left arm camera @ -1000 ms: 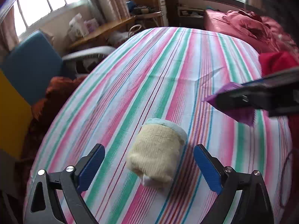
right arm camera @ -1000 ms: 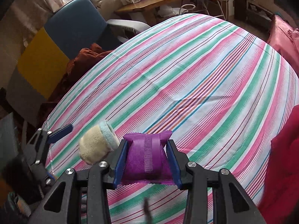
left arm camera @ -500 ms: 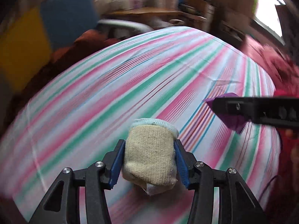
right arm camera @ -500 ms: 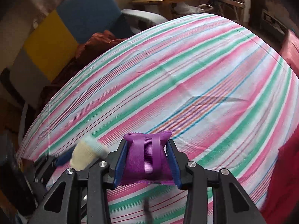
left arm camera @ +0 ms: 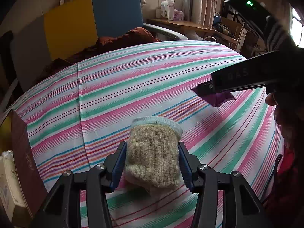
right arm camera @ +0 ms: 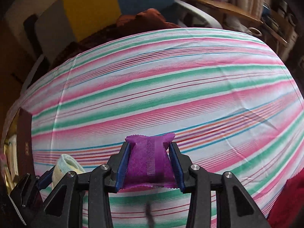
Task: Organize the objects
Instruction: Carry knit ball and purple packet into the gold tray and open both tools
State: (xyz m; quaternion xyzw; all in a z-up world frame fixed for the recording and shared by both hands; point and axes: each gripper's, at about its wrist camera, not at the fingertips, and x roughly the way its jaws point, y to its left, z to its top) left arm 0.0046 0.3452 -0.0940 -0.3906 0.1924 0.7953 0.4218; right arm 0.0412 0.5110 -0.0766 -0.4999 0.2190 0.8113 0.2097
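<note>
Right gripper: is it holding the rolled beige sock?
No, the right gripper is clamped on a purple packet; the left gripper has the sock.

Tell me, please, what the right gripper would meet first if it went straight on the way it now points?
Most likely the striped sheet. The right gripper, shut on the purple packet, points steeply down at bare cloth, and nothing else shows in that line. How far off the cloth lies is hard to judge.

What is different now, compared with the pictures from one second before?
The left gripper closed on the rolled sock, which lay free between its open fingers before, and swung toward the brown box. The right gripper kept the purple packet clamped.
</note>
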